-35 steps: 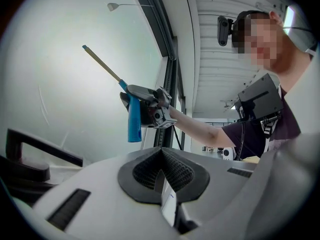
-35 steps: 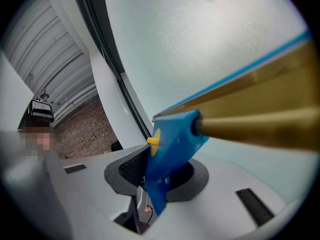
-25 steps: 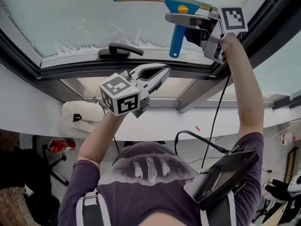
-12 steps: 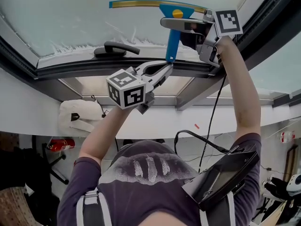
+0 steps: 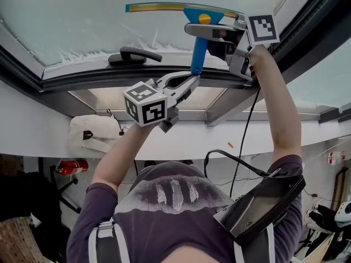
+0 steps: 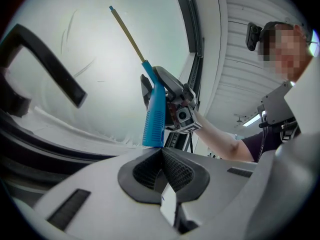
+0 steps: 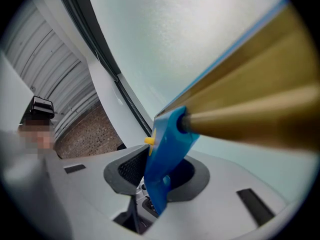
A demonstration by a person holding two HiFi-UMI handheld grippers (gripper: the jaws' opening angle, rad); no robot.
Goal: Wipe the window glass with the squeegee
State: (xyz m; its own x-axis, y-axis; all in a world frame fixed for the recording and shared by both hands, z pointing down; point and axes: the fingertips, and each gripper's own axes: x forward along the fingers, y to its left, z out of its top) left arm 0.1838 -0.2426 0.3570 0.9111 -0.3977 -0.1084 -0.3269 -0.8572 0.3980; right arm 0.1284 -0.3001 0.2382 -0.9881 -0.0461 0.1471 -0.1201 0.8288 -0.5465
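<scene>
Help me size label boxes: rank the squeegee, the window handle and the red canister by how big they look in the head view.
1. squeegee: largest, its blade spans the widest.
2. window handle: clearly shorter.
3. red canister: smallest, though it sits farther from the camera, so its true size is unsure.

squeegee [image 5: 198,47] slid down-left, nearer left tool [image 5: 193,80]

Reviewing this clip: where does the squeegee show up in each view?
Head view: squeegee at top centre, handle pointing down, blade running left.
Left gripper view: squeegee at centre, blade slanting up-left.
Right gripper view: squeegee close up, blue head at lower centre, blade filling the right.
Shared landmark: the pale window glass behind it in all three.
</scene>
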